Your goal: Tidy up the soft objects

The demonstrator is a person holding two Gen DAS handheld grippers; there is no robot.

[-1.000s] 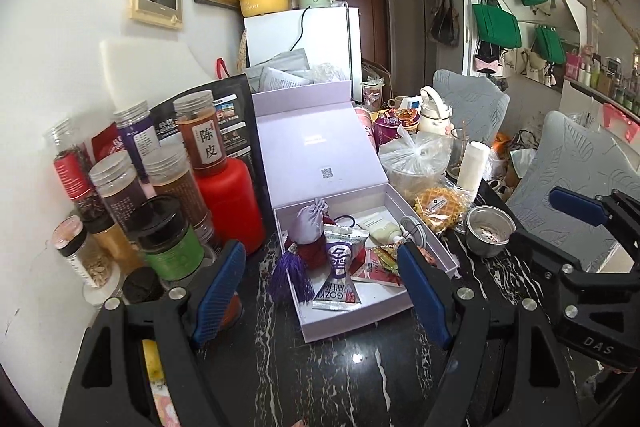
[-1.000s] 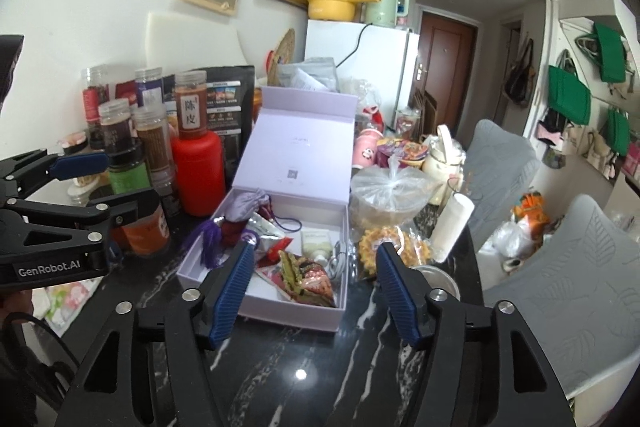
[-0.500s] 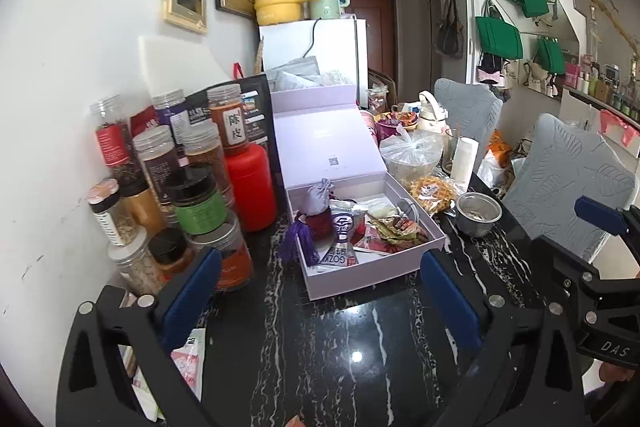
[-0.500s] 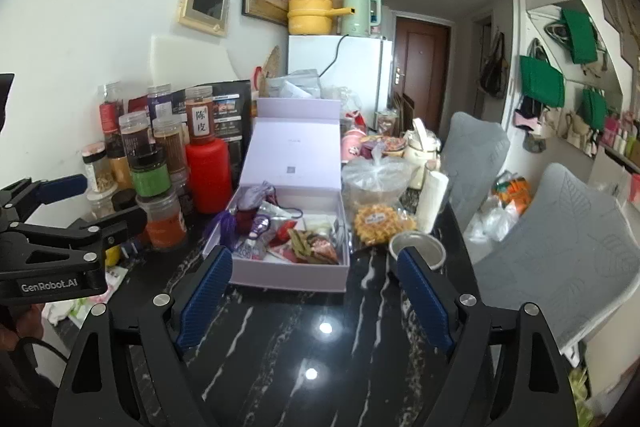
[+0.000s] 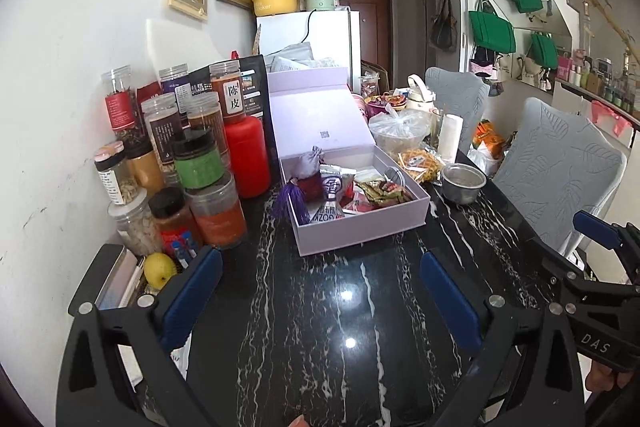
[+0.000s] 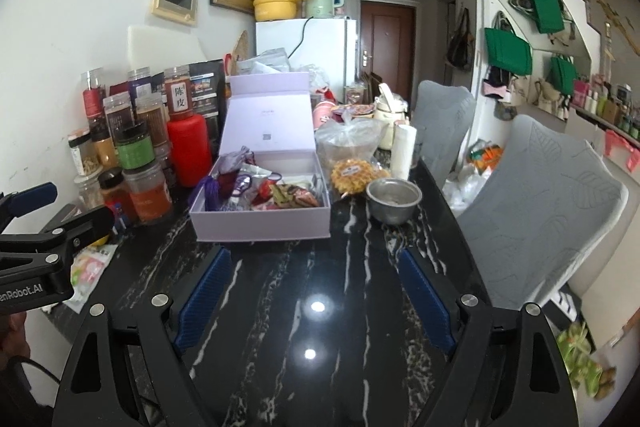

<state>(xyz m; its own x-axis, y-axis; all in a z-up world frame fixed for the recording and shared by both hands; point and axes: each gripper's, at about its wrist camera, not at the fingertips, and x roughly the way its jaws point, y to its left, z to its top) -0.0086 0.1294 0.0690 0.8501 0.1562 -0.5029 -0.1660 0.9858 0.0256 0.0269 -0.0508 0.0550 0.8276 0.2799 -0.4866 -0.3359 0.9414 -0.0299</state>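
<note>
An open lilac box (image 5: 360,231) stands on the black marble table, lid upright. Inside lie a grey drawstring pouch (image 5: 310,167), a dark red sachet with a purple tassel (image 5: 286,197) hanging over the left wall, a white snack packet (image 5: 330,203) and crumpled wrappers (image 5: 380,191). My left gripper (image 5: 320,267) hovers open over bare table in front of the box, nothing between its blue pads. The right wrist view shows the same box (image 6: 260,223), with my right gripper (image 6: 316,263) open and empty short of it. Each gripper shows at the edge of the other's view.
Spice jars (image 5: 196,163) and a red bottle (image 5: 246,155) crowd the left wall, with a lemon (image 5: 160,269) in front of them. A steel bowl (image 6: 394,199), bagged food (image 6: 352,143) and a paper roll (image 6: 402,151) sit right of the box. Grey chairs (image 6: 540,195) line the table's right edge.
Both grippers have drawn back from the box toward the near side of the table, and their jaws have spread wider. The box's contents have not moved.
</note>
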